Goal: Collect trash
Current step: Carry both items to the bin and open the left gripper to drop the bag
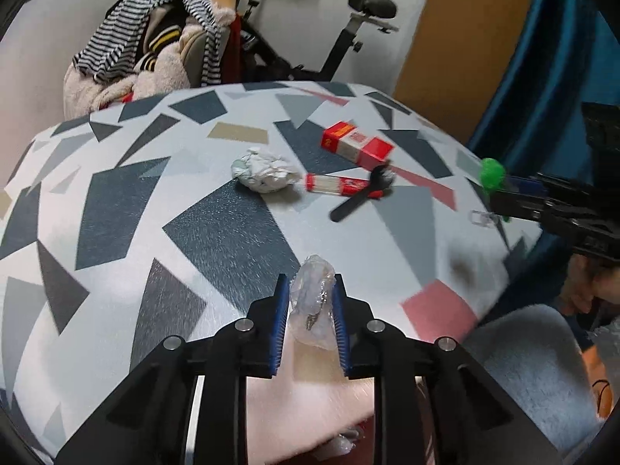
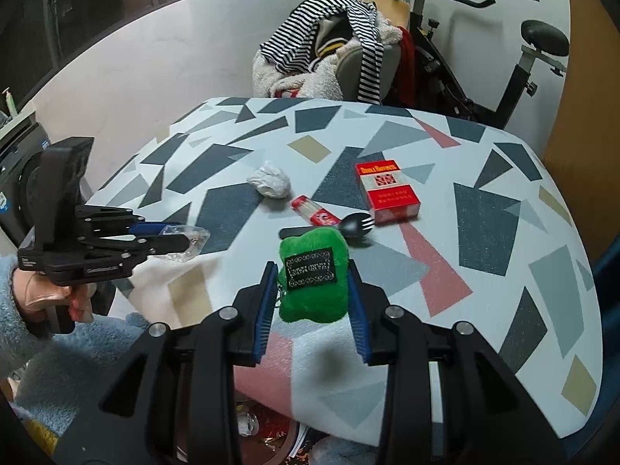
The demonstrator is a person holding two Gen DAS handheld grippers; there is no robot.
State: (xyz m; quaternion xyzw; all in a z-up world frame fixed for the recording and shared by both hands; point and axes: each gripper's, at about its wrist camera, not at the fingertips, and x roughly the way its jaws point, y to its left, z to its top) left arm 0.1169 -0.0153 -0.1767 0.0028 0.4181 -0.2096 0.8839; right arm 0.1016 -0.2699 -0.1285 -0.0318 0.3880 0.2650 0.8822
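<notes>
My left gripper is shut on a crumpled clear plastic wrapper, held near the table's front edge; it shows from the side in the right wrist view. My right gripper is shut on a green plush pouch with a black label, held above the table; the pouch also shows in the left wrist view. On the table lie a crumpled white tissue, a red-and-white cigarette box, a small red toothpick pack and a black spork.
The table has a geometric patterned cloth. Behind it stand a chair piled with clothes and an exercise bike. Trash lies below the table's front edge. A blue curtain hangs at the right.
</notes>
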